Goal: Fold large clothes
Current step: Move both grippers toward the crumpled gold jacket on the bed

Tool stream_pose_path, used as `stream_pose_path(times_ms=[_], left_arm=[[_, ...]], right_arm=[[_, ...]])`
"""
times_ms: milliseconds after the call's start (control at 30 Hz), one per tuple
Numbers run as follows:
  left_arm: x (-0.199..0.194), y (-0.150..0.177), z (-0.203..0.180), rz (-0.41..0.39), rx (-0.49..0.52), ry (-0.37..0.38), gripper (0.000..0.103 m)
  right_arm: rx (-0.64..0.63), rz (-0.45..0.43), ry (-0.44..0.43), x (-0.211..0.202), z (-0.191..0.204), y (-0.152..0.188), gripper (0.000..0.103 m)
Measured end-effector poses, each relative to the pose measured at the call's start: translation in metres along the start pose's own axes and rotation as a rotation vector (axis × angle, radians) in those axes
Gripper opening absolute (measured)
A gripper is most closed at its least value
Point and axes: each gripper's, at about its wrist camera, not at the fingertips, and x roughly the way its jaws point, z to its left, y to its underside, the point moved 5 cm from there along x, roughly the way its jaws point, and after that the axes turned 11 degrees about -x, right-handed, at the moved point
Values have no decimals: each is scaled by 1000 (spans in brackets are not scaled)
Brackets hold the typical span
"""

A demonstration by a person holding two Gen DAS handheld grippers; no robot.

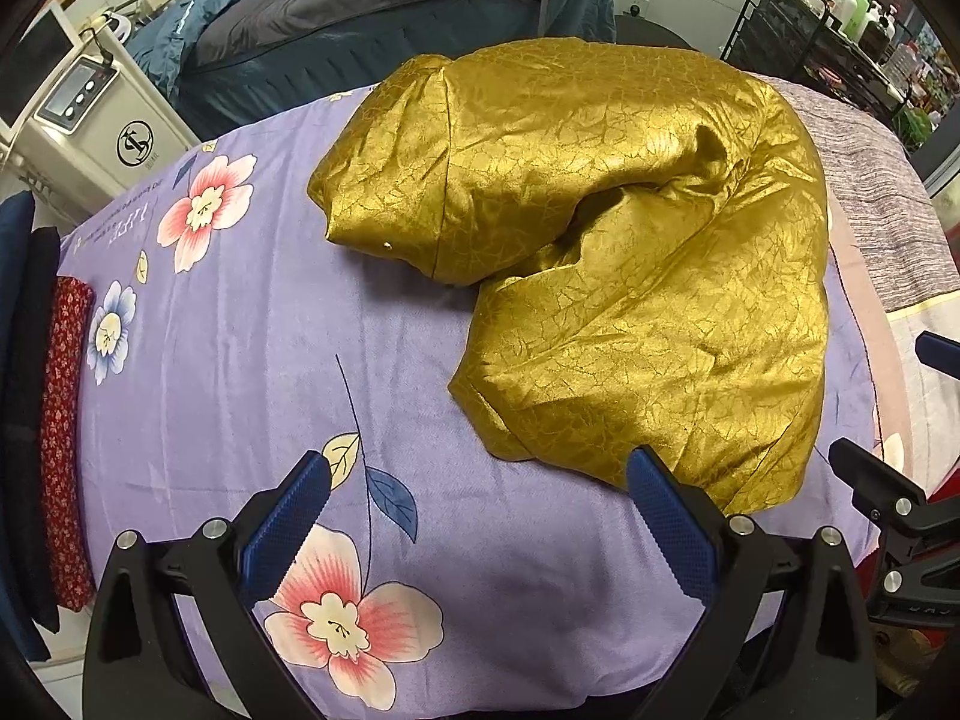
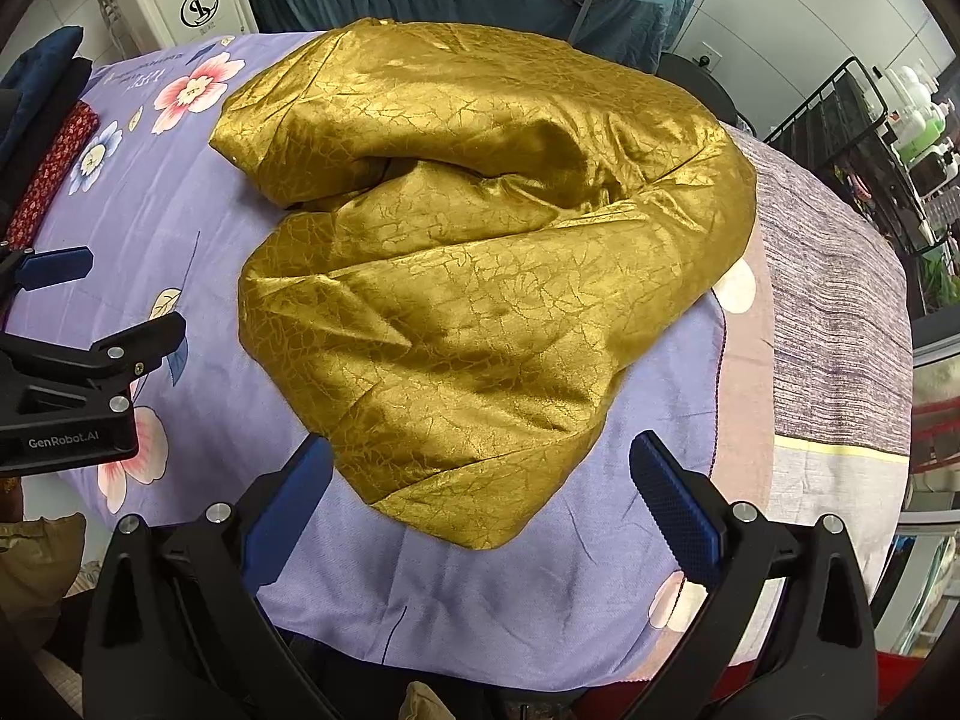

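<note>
A large shiny gold garment [image 1: 612, 240] [image 2: 480, 252] lies crumpled in a heap on a lilac floral sheet [image 1: 240, 372] [image 2: 540, 588] that covers the table. My left gripper [image 1: 480, 474] hovers open over bare sheet at the near edge, its right finger just in front of the garment's near hem. My right gripper [image 2: 480, 468] is open too, and the garment's near corner lies between its blue pads [image 2: 672, 510] without being pinched. The left gripper [image 2: 72, 360] shows at the left edge of the right wrist view, and the right gripper [image 1: 900, 498] at the right edge of the left wrist view.
Folded dark and red patterned clothes [image 1: 60, 420] are stacked at the table's left end. A striped grey-purple cloth [image 2: 840, 312] covers the right end. Behind stand a white machine [image 1: 90, 120], a bed with blue-grey covers [image 1: 360, 18] and a black wire rack of bottles [image 1: 840, 30].
</note>
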Motion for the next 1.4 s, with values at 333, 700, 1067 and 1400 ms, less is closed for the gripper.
stream_pose_path(times_ms=[333, 700, 1067, 1400], left_arm=[[1, 3, 0, 14, 4, 6, 97], [4, 4, -1, 21, 9, -10, 97], [7, 5, 1, 28, 8, -24, 97], [9, 7, 3, 33, 4, -31, 97]], right_arm=[[-7, 9, -12, 1, 2, 0, 98], [-14, 11, -25, 1, 4, 0, 98], [-13, 12, -29, 1, 6, 1, 98], [-15, 16, -33, 3, 6, 2, 98]])
